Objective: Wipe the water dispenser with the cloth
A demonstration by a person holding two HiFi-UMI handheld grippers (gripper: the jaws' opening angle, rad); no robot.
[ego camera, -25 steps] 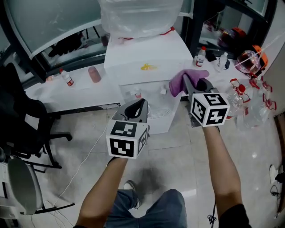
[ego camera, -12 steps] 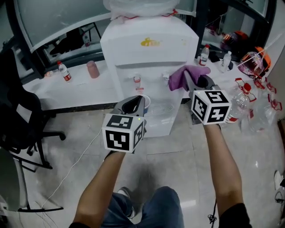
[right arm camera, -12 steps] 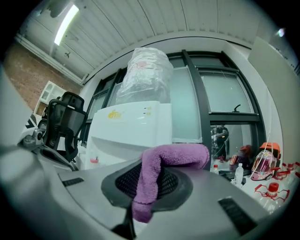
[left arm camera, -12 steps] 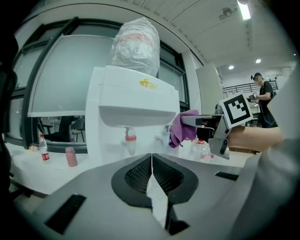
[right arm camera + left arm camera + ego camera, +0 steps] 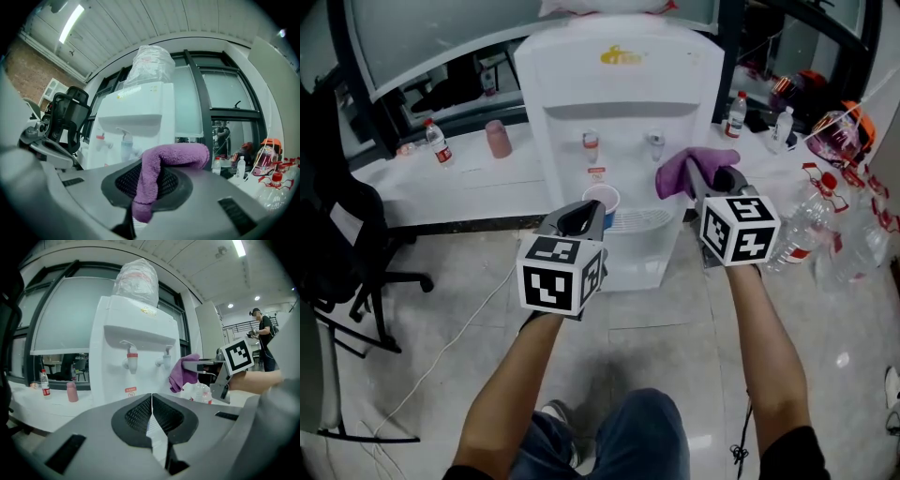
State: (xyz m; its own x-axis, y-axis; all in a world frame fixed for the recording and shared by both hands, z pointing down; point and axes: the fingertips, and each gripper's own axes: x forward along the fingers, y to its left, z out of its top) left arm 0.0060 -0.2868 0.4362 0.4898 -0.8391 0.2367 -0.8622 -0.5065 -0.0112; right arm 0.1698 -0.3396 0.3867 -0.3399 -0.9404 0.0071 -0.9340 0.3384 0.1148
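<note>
Our right gripper is clenched on the purple cloth. In the right gripper view the cloth is pinched between the two jaws and folds forward over their tips. Our left gripper has its jaws pressed together with nothing between them (the left gripper view shows only a thin seam at the pads), and it hangs low in front of the machine.

Beyond the tools stands the water dispenser. A second ago we looked mostly down on its top. Now its whole front panel faces us, with the red tap, the blue tap and a small cup on the drip tray. The grip on the cloth has not changed through this, and both grippers have kept their places in front of us.

From the left gripper view the cloth is level with the taps and just off the right edge of the dispenser, near it but not yet touching, as far as we can judge. So wiping has not begun. We reckon the shift has lined us up with the front face, and the next move is to bring the cloth onto the panel while staying clear of the cup.
</note>
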